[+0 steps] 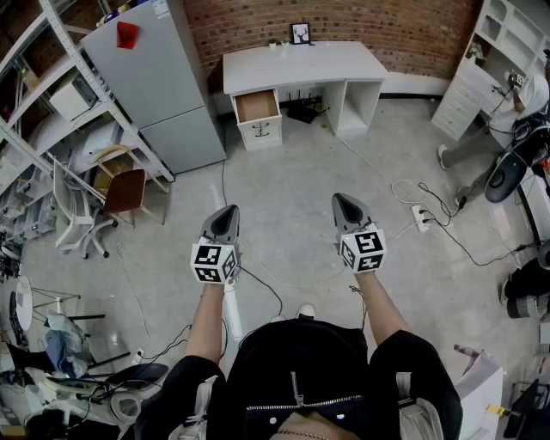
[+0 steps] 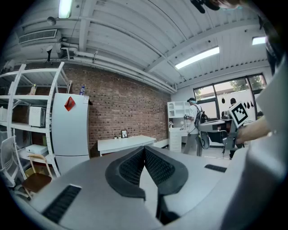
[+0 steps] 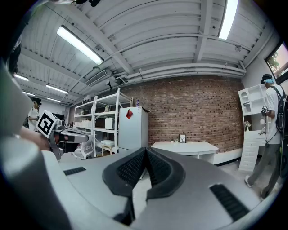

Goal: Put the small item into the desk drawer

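The left gripper (image 1: 229, 210) was clenched, its jaws together on nothing. The right gripper (image 1: 341, 199) was clenched and empty too. Both hung above the floor (image 1: 284, 215). Well apart from them, by the brick wall (image 1: 361, 21), the desk drawer (image 1: 256, 106) stood pulled open under the white tabletop (image 1: 301, 62). The bits on the tabletop were too small to tell.

head view: high above floor (image 1: 292, 163), tilted steeply down, facing far brick wall (image 1: 387, 26); white desk (image 1: 301, 64) distant. both gripper views: low, level, toward same wall. all three share desk, grey fridge (image 1: 150, 77), wall.
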